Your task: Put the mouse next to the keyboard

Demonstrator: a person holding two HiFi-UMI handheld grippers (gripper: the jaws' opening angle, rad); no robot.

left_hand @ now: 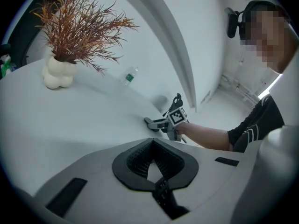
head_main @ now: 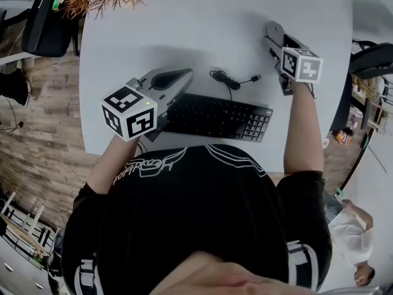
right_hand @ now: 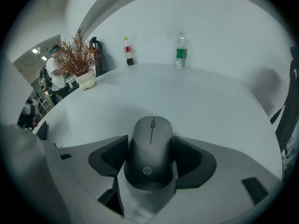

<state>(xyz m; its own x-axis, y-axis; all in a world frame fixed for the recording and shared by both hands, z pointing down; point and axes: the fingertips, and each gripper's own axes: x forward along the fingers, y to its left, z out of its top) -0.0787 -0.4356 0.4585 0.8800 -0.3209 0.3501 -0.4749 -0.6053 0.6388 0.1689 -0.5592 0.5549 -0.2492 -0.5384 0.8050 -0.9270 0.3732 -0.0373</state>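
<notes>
A dark grey mouse (right_hand: 152,129) lies on the white table (head_main: 184,23), between the jaws of my right gripper (right_hand: 150,144). Its pads stand wide on either side, close along the mouse's flanks without visibly squeezing it. In the head view this right gripper (head_main: 275,42) is at the table's far right, beyond the right end of the black keyboard (head_main: 215,117). The keyboard lies near the front edge. My left gripper (head_main: 183,77) hovers over the keyboard's left end, its dark pads (left_hand: 140,160) drawn together with nothing between them.
A coiled black cable (head_main: 230,78) lies just behind the keyboard. A dried plant in a white vase (left_hand: 58,71) stands at the table's far left corner. Two bottles (right_hand: 181,50) (right_hand: 127,52) stand at the far edge. A black chair (head_main: 46,29) is beside the table.
</notes>
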